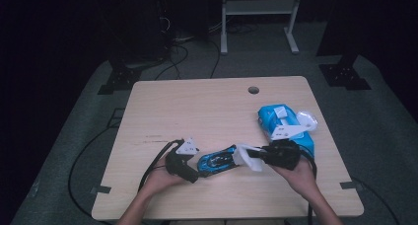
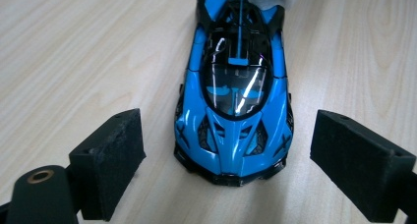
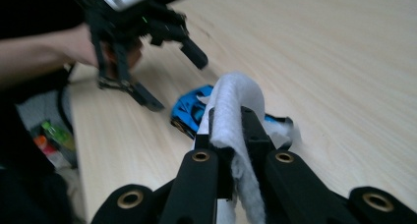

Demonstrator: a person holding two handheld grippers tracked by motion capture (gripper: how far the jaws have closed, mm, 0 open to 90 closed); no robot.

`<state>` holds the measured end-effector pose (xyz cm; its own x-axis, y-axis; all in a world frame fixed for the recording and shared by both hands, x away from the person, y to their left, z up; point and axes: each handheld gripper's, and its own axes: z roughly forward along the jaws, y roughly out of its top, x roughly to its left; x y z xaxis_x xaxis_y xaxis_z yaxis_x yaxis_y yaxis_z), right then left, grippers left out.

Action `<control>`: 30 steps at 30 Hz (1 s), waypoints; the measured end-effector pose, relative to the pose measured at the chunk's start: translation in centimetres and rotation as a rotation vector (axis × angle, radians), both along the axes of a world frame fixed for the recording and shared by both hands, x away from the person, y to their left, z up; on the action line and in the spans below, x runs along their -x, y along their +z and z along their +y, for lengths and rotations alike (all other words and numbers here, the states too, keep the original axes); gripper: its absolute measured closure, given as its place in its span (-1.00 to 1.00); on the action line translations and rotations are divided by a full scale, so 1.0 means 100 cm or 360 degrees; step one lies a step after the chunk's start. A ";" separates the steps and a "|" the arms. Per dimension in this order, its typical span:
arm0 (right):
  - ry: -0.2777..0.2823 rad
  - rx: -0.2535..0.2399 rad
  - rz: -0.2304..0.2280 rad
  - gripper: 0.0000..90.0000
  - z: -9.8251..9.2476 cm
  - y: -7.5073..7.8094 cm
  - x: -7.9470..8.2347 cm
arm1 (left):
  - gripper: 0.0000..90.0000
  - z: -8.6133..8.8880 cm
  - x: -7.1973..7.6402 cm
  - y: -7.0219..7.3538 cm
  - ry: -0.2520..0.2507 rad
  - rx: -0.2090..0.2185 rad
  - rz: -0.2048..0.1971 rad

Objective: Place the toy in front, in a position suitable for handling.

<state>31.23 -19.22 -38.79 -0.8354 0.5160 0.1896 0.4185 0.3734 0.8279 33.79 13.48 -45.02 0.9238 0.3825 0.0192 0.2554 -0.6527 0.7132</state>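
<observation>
A blue and black toy car point(image 1: 217, 161) lies on the wooden table point(image 1: 207, 106), near its front edge. In the left gripper view the car's nose point(image 2: 236, 135) points at me between the two black pads point(image 2: 110, 160), with a gap on each side. My left gripper point(image 1: 198, 167) is open around that end of the car. My right gripper point(image 3: 231, 130) is shut on a folded white wipe point(image 3: 231, 106). The wipe point(image 1: 245, 156) hangs at the car's other end; whether it touches the car I cannot tell.
A blue pack of wipes point(image 1: 283, 124) with a white lid lies at the right of the table, beyond the right hand. A round hole point(image 1: 253, 90) sits near the far edge. Cables trail off the left side, and a white stand point(image 1: 259, 8) is on the floor behind.
</observation>
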 end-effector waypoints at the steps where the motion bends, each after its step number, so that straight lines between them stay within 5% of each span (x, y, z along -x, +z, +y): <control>1: -0.0001 0.0037 -0.0001 0.91 0.005 -0.005 -0.005 | -0.72 0.000 0.000 -0.001 0.0000 -0.0002 0.0005; 6: -0.0004 0.0207 -0.0029 0.91 0.025 -0.025 -0.015 | -0.71 0.001 -0.002 -0.004 -0.0009 -0.0006 0.0028; 10: 0.0014 0.0329 -0.0212 0.84 0.043 -0.038 -0.005 | -0.71 0.000 -0.001 -0.006 -0.0012 -0.0017 0.0030; 13: 0.0032 0.0395 -0.0231 0.70 0.052 -0.046 -0.002 | -0.69 -0.001 -0.002 -0.008 -0.0014 -0.0020 0.0045; 20: 0.0025 0.0428 -0.0189 0.29 0.058 -0.056 -0.010 | -0.70 -0.003 -0.005 -0.013 -0.0005 -0.0012 0.0084; 30: -0.0018 0.0395 -0.0156 0.50 0.056 -0.066 -0.014 | -0.71 -0.006 -0.008 -0.019 -0.0014 -0.0026 0.0102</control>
<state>32.59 -13.63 -45.43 -0.8373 0.5461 -0.0256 0.3461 0.5658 0.7484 34.60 12.90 -46.91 0.9265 0.3746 -0.0339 0.2946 -0.6667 0.6846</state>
